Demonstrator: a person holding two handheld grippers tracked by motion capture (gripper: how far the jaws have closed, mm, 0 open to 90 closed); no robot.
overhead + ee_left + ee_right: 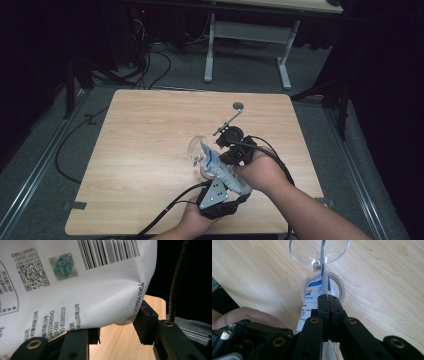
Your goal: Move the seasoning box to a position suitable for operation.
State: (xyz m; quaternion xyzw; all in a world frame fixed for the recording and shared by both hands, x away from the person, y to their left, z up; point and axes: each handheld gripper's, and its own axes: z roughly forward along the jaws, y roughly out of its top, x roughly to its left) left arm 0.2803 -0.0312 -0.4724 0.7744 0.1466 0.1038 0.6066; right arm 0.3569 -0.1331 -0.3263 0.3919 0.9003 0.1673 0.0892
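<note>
Wooden and pale, the square surface carries one clear plastic cup lying near its centre, toward four o'clock. One white plastic pouch with blue print is held above it by both tools, its narrow end pointing at the cup's mouth. In the high view the left gripper sits at six o'clock from the cup, under its grey three-cornered plate, and the right gripper at three o'clock. In the left gripper view its two black fingers stand apart on either side of the pouch's lower corner, which bears one barcode and one QR code; whether they press it I cannot tell. In the right gripper view the two fingers are clamped together on the pouch's thin edge, with one beige ring on the wood just beneath the cup's rim.
</note>
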